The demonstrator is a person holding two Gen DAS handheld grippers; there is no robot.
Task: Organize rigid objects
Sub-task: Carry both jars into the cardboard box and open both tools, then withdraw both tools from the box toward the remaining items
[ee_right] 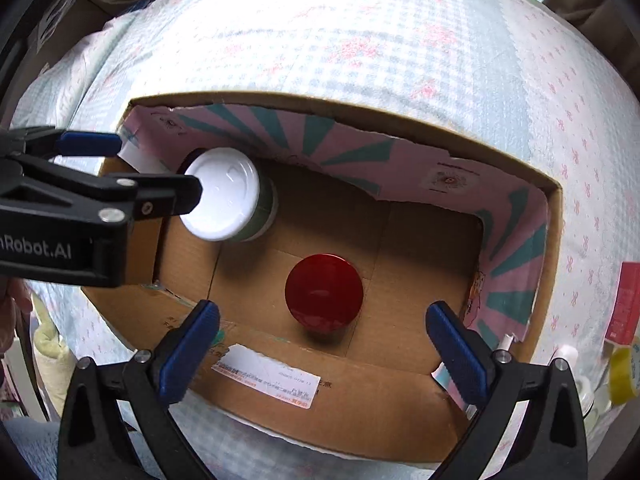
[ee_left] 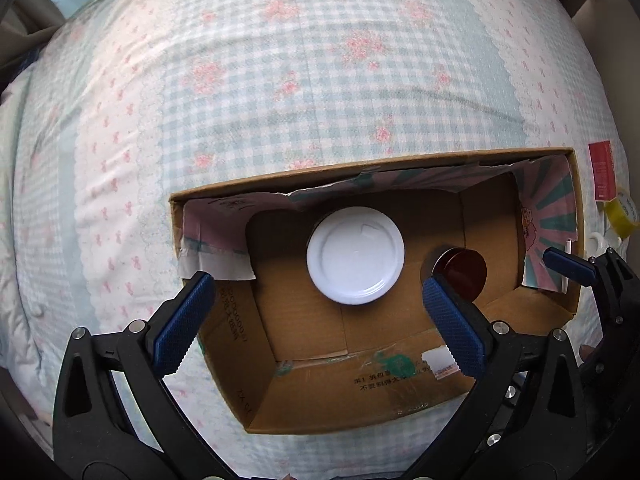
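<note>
**boxfan:** Both tongs stand wide and hold nothing. The left tongs (ee_left: 318,304) hang over the cardboard box (ee_left: 440,408) sitting on the bed (ee_left: 280,80), with the white-lidded jar (ee_left: 355,255) upright on the box floor right between the pads. In the right wrist view the right tongs (ee_right: 322,326) frame the red-lidded jar (ee_right: 324,293), also upright on the floor.

**tidy_tom:** So both jars are already in. What's left outside?

**boxfan:** A red packet (ee_left: 601,170) and a yellow thing (ee_left: 620,216) lie on the quilt at about 3 o'clock of the box. Can't tell what the yellow one is.

**tidy_tom:** What could go wrong?

**boxfan:** My guess: the bed is soft, so pressing on the box rim could tilt it and topple a jar. Also the left tongs sit close to the white lid at 9 o'clock in the right view, so pulling out sideways might knock it over. And the two tongs are crowded together, so they could bump.
</note>
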